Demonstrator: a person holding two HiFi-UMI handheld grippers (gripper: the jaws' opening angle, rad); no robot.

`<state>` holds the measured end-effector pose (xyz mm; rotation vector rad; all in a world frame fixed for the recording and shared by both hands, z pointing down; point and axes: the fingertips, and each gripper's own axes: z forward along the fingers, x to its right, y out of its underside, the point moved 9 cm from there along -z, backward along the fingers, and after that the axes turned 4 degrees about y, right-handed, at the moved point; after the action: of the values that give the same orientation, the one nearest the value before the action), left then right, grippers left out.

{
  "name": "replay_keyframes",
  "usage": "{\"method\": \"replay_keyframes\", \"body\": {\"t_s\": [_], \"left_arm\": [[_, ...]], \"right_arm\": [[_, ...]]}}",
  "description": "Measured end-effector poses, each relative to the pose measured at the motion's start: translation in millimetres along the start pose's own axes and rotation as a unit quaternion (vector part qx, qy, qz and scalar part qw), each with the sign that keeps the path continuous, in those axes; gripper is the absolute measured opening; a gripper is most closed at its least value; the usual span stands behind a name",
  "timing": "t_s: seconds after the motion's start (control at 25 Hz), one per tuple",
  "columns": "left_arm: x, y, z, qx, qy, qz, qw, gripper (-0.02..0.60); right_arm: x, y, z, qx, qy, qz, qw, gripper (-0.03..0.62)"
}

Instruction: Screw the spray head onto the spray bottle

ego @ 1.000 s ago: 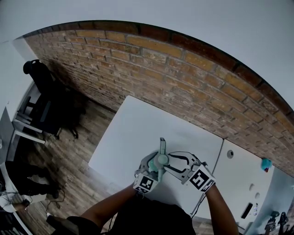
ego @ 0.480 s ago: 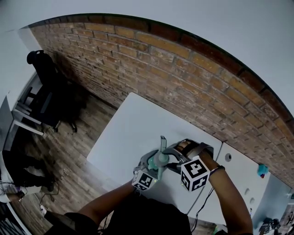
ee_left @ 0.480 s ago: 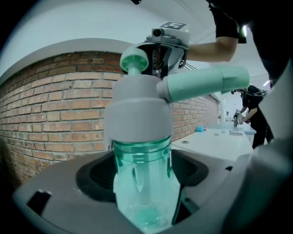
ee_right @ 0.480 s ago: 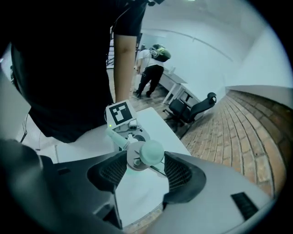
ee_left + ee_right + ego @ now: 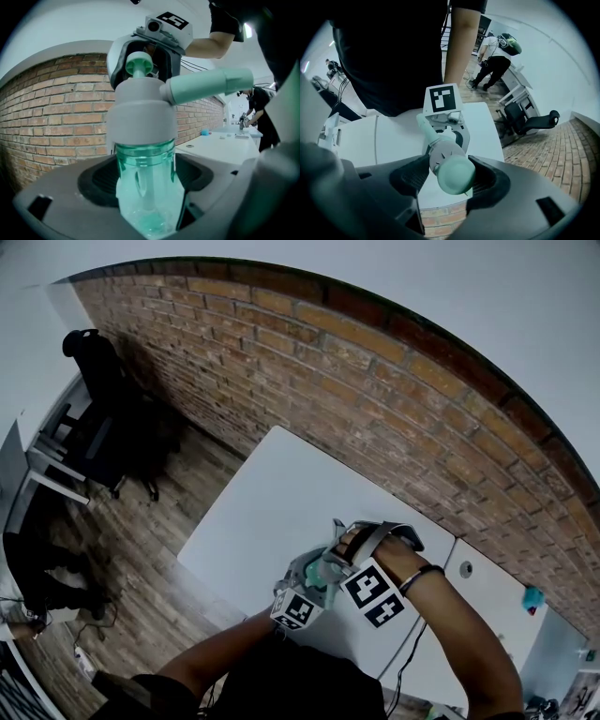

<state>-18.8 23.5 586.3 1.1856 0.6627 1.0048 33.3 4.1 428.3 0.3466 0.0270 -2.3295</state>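
Now, with the left gripper (image 5: pixel 314 579) pinching the bottle (image 5: pixel 144 164) near the table's (image 5: pixel 272 502) six-o'clock edge and the right gripper's (image 5: pixel 450 176) jaws, having just been opening, spread either side of the head's (image 5: pixel 140 112) top, it should probably close squarely and twist without tilting, keeping threads aligned.

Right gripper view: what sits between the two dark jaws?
The spray head's pale green knob, seen in the right gripper view. The right gripper's jaws have just been opening and do not seem to grip it.
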Motion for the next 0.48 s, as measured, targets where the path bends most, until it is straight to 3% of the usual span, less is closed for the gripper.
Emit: {"method": "replay_keyframes", "body": {"t_s": [0.24, 0.48], "left_arm": [[-0.2, 1.0, -0.9, 0.003, -0.002, 0.003, 1.0000, 0.359], [0.3, 0.7, -2.3, 0.008, -0.002, 0.003, 1.0000, 0.359]], "right_arm": [[-0.2, 1.4, 6.5, 0.001, 0.003, 0.044, 0.999, 0.251], [0.2, 8.9, 5.2, 0.032, 0.011, 0.162, 0.986, 0.252]]}}
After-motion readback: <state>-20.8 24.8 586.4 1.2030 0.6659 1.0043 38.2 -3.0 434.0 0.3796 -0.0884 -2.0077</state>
